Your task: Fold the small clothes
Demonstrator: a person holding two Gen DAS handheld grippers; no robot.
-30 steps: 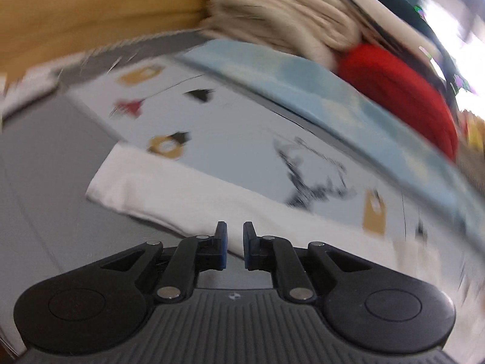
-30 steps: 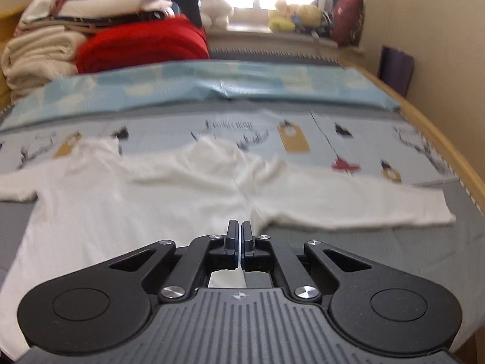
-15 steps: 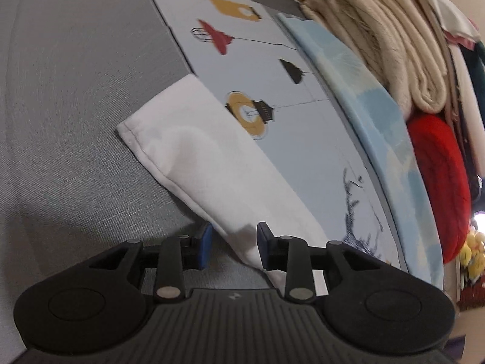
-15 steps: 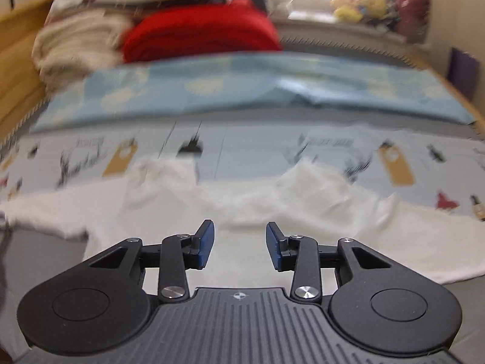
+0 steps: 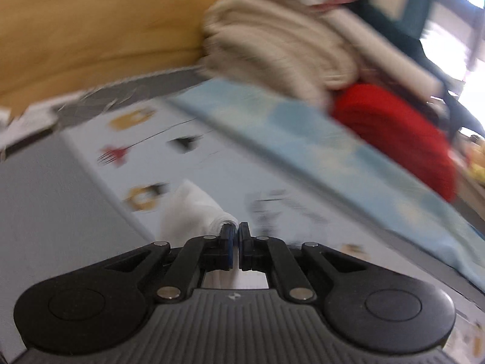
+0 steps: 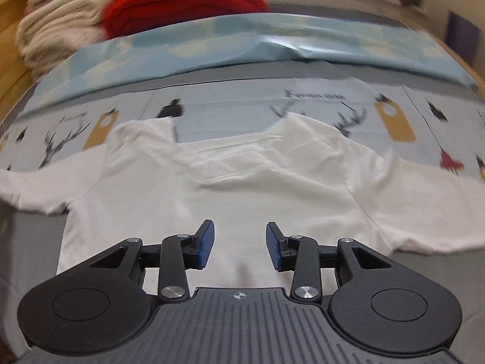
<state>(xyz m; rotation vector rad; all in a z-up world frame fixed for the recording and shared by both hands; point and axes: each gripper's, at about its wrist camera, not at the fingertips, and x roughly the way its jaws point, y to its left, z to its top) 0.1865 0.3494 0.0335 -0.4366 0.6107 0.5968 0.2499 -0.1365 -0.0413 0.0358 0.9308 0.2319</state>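
Left gripper jaws now pinching sleeve, right gripper jaws apart over shirt

You have one white shirt, one red blanket and two grippers before you.

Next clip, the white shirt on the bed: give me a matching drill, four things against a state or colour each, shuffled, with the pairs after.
Things:
1. left gripper
2. right gripper
3. white shirt
4. folded blanket at the back

States or colours:
A. red
B. jaws apart, nothing between them
C. spread flat, sleeves out to both sides
D. jaws shut, pinching bunched white cloth

Pairs: 1-D, 2-B, 3-C, 4-A
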